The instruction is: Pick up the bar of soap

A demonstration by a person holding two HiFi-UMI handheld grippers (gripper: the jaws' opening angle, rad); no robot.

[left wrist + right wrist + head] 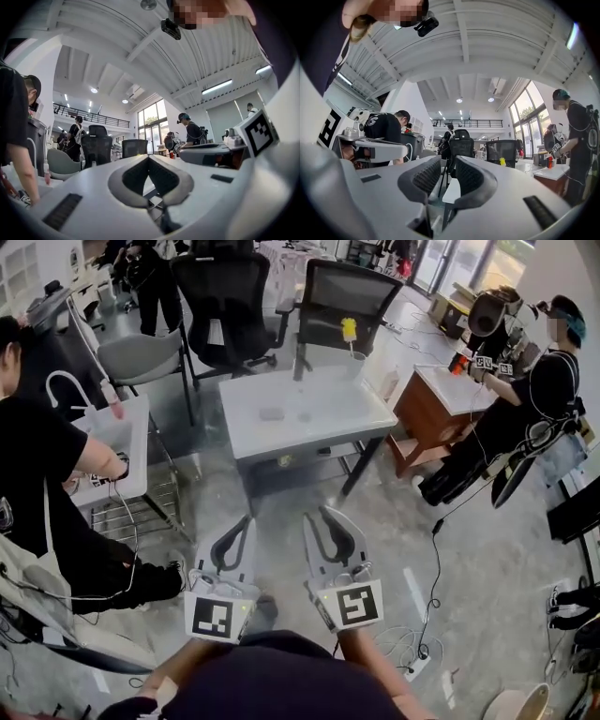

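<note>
Jaws of left gripper (247, 519) together, of right gripper (315, 513) slightly apart, empty; both level, side by side

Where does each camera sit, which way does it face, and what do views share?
Head view: on the person's head, looking steeply down at the grey table ahead; left gripper and right gripper show.
Left gripper view: rides the left gripper, looking level along its touching fingers toward black office chairs.
Right gripper view: rides the right gripper, looking along its parted fingers toward the same chairs.
Shared: each gripper view catches the other gripper at its edge; head and right gripper views both show the yellow object.
</note>
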